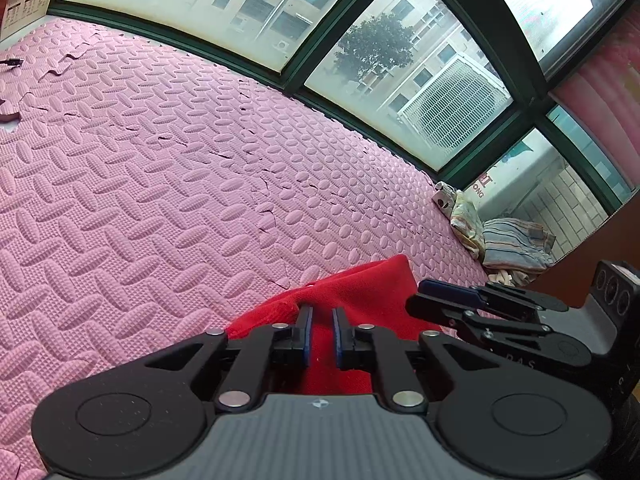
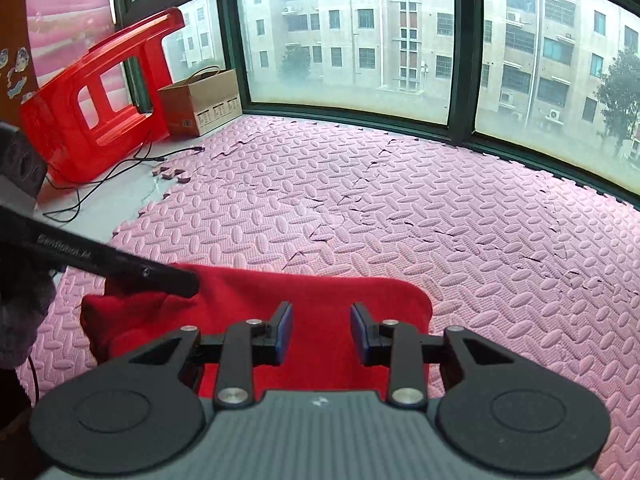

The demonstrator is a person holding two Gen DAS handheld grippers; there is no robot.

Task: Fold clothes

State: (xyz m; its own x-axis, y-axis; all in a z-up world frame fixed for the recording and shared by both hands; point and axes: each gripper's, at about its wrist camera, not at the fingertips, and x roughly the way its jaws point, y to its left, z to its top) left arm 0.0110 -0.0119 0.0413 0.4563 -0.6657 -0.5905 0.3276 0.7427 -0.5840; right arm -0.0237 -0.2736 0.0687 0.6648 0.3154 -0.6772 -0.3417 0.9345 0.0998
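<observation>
A red garment [image 1: 352, 296] lies folded on the pink foam mat [image 1: 160, 160], close below both grippers. My left gripper [image 1: 322, 316] hovers over its middle, jaws a narrow gap apart with only red cloth seen behind them. The right gripper shows at the right of the left wrist view [image 1: 472, 304]. In the right wrist view the red garment [image 2: 280, 304] lies flat with a rounded far edge. My right gripper [image 2: 321, 320] is open above it. The left gripper's side bar [image 2: 120, 272] crosses the garment's left end.
A pile of striped and pale clothes [image 1: 500, 240] lies by the window at the mat's right end. A red plastic stool [image 2: 92, 108] on its side, a cardboard box [image 2: 200, 104] and black cables [image 2: 120, 168] sit at the far left. Windows [image 2: 360, 40] line the far side.
</observation>
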